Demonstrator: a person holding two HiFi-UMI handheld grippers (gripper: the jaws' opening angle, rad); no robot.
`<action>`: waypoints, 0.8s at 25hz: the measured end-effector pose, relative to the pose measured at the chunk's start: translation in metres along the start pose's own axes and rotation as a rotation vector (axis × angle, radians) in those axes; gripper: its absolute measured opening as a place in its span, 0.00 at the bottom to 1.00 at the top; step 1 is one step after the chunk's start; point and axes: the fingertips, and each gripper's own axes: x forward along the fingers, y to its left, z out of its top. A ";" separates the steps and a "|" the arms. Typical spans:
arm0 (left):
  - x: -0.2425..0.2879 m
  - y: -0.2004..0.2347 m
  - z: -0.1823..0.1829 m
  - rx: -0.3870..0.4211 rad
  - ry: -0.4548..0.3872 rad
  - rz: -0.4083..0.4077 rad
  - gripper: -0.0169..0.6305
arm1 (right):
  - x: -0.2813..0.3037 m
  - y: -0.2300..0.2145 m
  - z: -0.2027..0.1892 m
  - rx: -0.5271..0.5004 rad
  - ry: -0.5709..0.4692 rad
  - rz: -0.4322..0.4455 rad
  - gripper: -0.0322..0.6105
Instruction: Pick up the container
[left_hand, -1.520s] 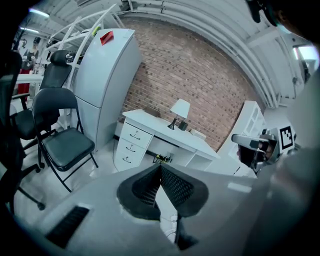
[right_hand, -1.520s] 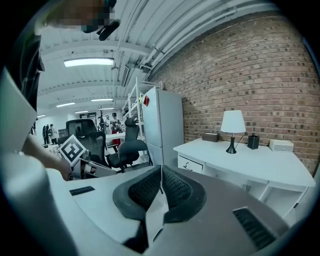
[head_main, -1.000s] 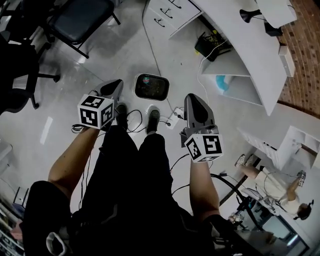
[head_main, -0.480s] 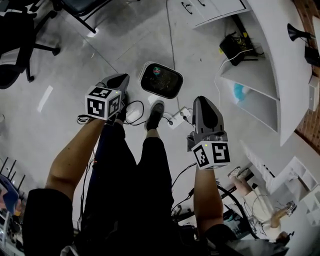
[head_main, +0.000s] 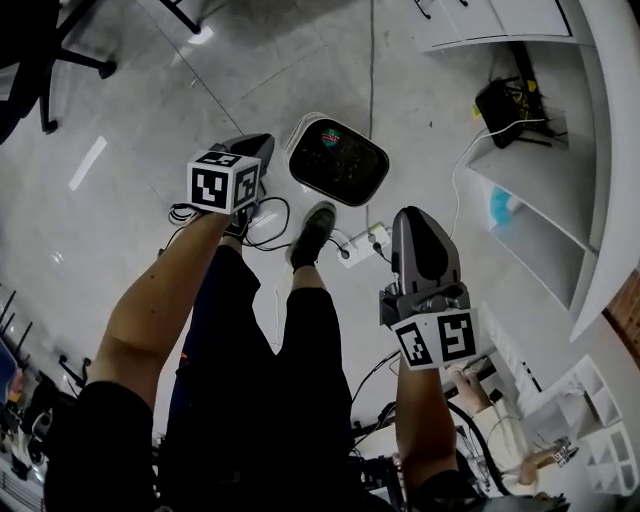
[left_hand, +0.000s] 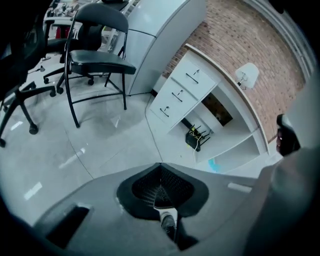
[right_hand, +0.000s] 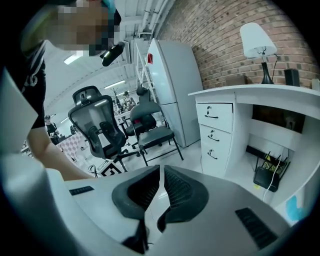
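Observation:
A white, rounded-square container (head_main: 338, 160) with a dark inside lies on the grey floor just ahead of the person's shoes in the head view. My left gripper (head_main: 254, 148) hovers a little to its left, shut and empty. My right gripper (head_main: 417, 218) hangs nearer the body, to the container's right and short of it, also shut with nothing between its pads. In the left gripper view the gripper (left_hand: 160, 167) points across the floor towards a desk; in the right gripper view the gripper (right_hand: 161, 171) points at chairs and drawers. Neither gripper view shows the container.
A white power strip (head_main: 362, 243) and black cables (head_main: 262, 232) lie by the shoes. A curved white desk (head_main: 590, 120) with shelves and a black router (head_main: 500, 98) stands at the right. A black chair (left_hand: 97, 45), a drawer unit (left_hand: 182, 92) and a lamp (right_hand: 259, 42) are nearby.
The head view has swung, so the container and desk sit further right in the picture. The left gripper has drifted up and right, the right gripper down; both stayed shut and empty.

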 end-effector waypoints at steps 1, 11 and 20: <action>0.008 0.006 -0.006 -0.007 0.009 0.002 0.04 | 0.004 0.000 -0.004 -0.002 -0.005 0.009 0.06; 0.079 0.051 -0.064 -0.125 0.022 -0.095 0.04 | 0.041 0.002 -0.070 0.005 0.013 0.095 0.06; 0.133 0.102 -0.111 -0.210 0.043 -0.073 0.04 | 0.070 -0.003 -0.129 0.015 0.042 0.128 0.06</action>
